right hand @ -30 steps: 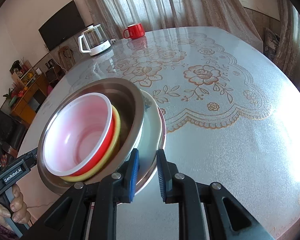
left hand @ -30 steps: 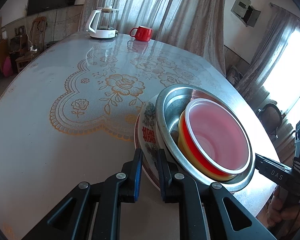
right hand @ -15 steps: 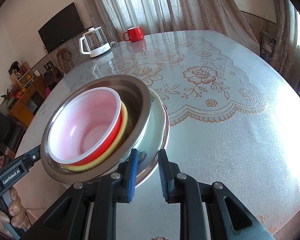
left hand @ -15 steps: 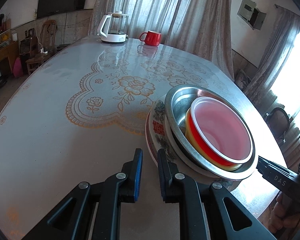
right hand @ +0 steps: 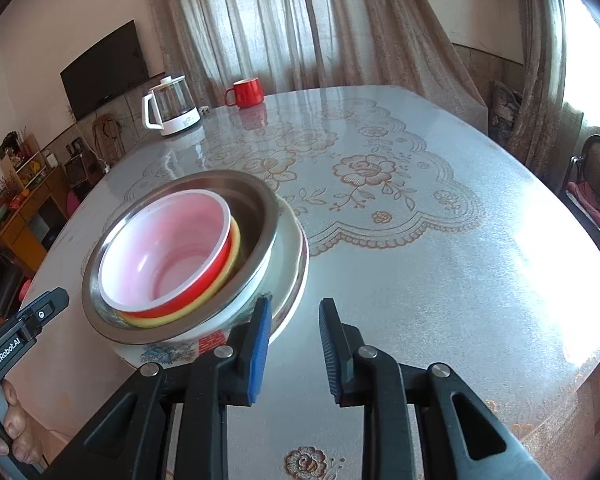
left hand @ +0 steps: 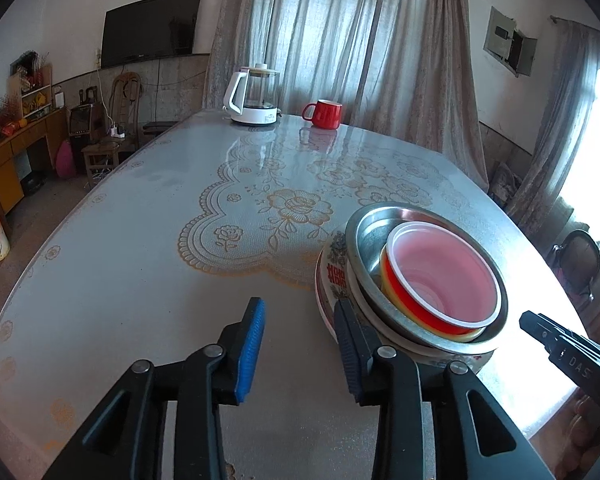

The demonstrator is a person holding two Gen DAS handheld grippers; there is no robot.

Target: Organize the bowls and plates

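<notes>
The stack sat near the tabletop's (left hand: 112, 280) edge closest to the person: a decorated plate (left hand: 329, 276) at the bottom, a steel bowl (left hand: 370, 236) on it, and a yellow bowl (right hand: 236, 242) and red bowl (left hand: 440, 280) nested inside, largest below so the pile stayed stable. The left tool (left hand: 300, 344) stood beside the plate's rim, its jaws opening with nothing between them; the right tool (right hand: 294, 346) flanked the opposite side, its jaws also opening and empty, one pad just beside the rim. A second earlier both tools pinched the plate's rim from either side, apparently to carry the whole pile together; now both had let go and drawn back slightly, leaving the stack resting on the tabletop.
</notes>
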